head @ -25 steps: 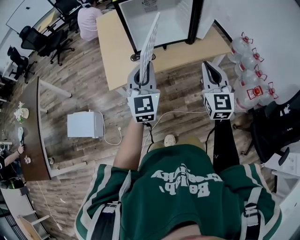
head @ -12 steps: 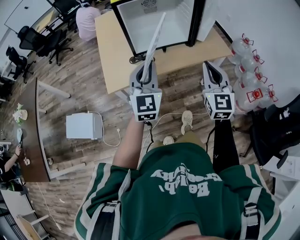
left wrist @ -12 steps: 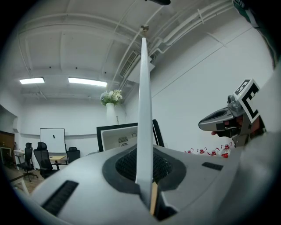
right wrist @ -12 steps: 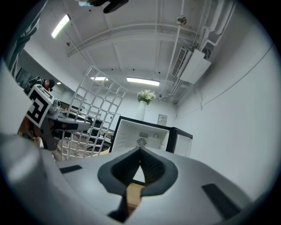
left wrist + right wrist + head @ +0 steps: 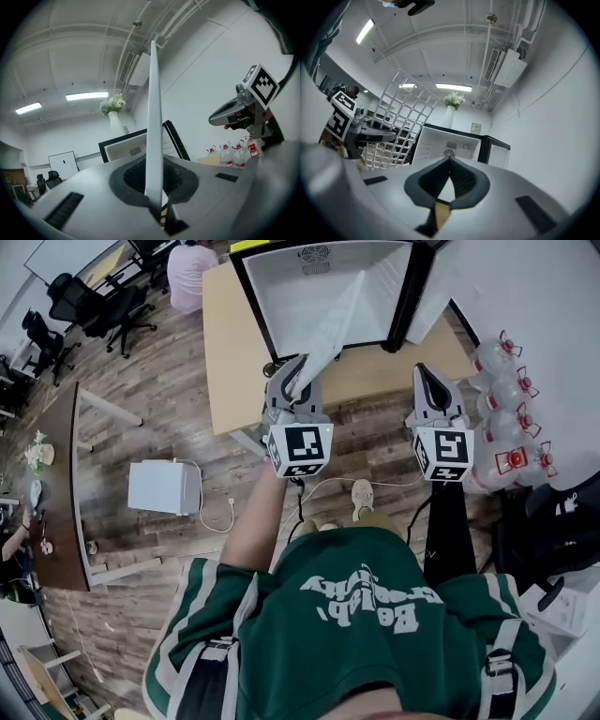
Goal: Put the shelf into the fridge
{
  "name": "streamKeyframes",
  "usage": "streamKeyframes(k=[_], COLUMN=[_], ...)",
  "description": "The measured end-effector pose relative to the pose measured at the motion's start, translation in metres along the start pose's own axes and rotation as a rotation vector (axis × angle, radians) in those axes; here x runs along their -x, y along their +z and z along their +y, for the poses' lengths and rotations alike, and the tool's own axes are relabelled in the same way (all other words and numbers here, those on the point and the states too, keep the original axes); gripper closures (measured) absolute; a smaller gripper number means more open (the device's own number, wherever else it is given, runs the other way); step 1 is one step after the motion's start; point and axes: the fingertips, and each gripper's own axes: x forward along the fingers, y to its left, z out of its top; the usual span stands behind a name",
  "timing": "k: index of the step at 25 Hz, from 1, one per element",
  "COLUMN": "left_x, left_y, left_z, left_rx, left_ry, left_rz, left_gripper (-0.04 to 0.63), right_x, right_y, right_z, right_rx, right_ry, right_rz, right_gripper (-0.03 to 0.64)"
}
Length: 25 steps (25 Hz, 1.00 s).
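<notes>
The white wire shelf [image 5: 334, 326] stands on edge, leaning right toward the open fridge [image 5: 281, 298]. My left gripper [image 5: 298, 373] is shut on its lower edge. In the left gripper view the shelf [image 5: 153, 112] shows edge-on, rising from between the jaws, with the fridge [image 5: 132, 151] behind it. My right gripper [image 5: 425, 372] hangs to the right of the shelf, shut and holding nothing. From the right gripper view [image 5: 449, 160] I see the shelf's grid [image 5: 401, 125] at left and the fridge's white inside [image 5: 450, 143] straight ahead.
The fridge lies on a light wooden table [image 5: 234, 343]. Several water bottles [image 5: 506, 395] stand at the right wall. A white box [image 5: 163, 487] and cables lie on the floor at left. Office chairs [image 5: 89, 306] and a seated person [image 5: 195, 268] are at the far left.
The person has stepped toward the fridge, so it looks nearer and larger. The shelf has tipped further right, its top now over the fridge opening. Both grippers moved forward.
</notes>
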Motion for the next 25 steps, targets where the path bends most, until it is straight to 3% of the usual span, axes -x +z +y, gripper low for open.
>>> streamKeyframes(k=[12,25], left_x=[-0.076,-0.129], left_y=[-0.010,-0.018], left_z=[-0.003,-0.008], left_rx=[-0.303,-0.558], left_ry=[0.047,0.121], left_rz=[0.080,0.199], left_gripper=[0.569,0.569], right_x=[-0.064,-0.117], right_y=[-0.017,-0.044], right_z=[-0.051,-0.090], right_rx=[-0.032,-0.079], right_ry=[0.041,0.117], right_rz=[-0.015,-0.021], right_gripper=[0.614,0.613])
